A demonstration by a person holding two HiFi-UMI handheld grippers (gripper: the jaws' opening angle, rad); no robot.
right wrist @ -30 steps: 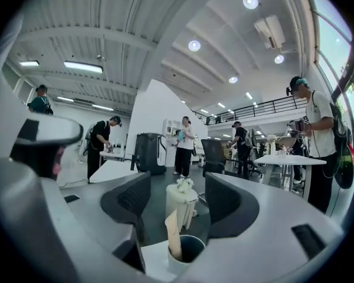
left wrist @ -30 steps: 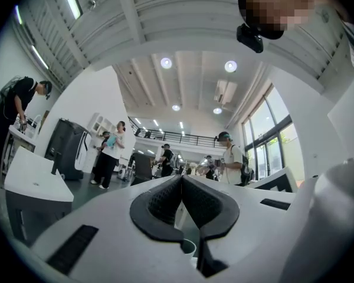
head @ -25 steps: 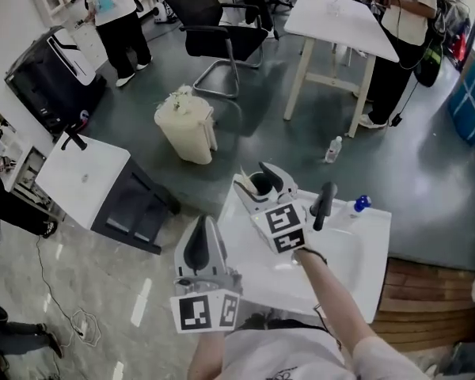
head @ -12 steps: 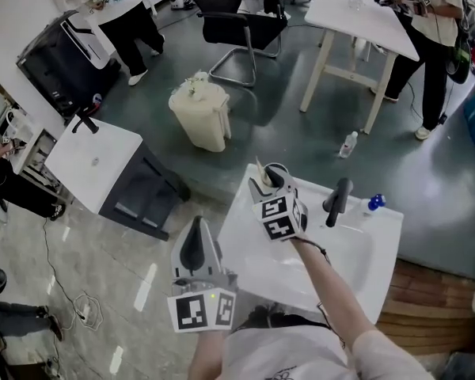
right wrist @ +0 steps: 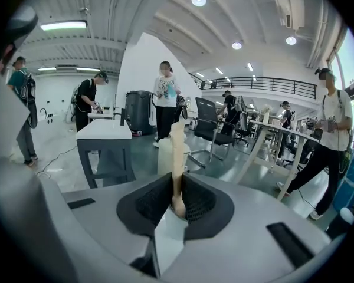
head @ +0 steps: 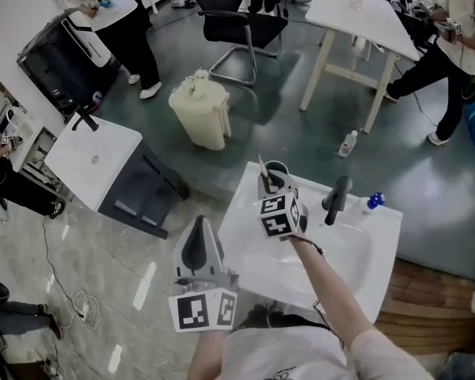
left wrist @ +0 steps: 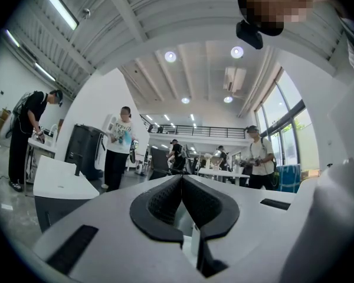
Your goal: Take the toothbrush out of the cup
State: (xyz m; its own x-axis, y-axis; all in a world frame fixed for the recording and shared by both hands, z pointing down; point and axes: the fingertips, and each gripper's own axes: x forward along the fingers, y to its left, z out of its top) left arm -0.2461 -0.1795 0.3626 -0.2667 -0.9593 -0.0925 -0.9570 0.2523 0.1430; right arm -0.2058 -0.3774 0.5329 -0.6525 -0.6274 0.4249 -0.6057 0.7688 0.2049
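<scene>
At the far left corner of the washbasin [head: 356, 253] stands the cup [head: 279, 167], with the toothbrush [head: 262, 165] standing in it, its upper end clear of the rim. Step in hand: the grasp. The right gripper [head: 272, 187] reaches across the basin to the cup. Its jaws are closing on the pale handle, which stands between the ribbed pads and appears pinched there. The left gripper [head: 200, 223] is held off the basin's left edge, well apart from the cup, its jaws pressed together on nothing; it takes no part. Removal is not yet done: the brush is in the cup. The next move, in my judgement, calls for a straight lift along the handle until the lower end is above the rim, with the pinch kept firm. A sideways pull could tip the cup, which nothing steadies. Not verifiable: 1, the inside of the cup and the brush's lower end, covered by the right gripper in the head view; 2, the cup itself, absent from the right gripper view; 3, which end of the brush is uppermost.
</scene>
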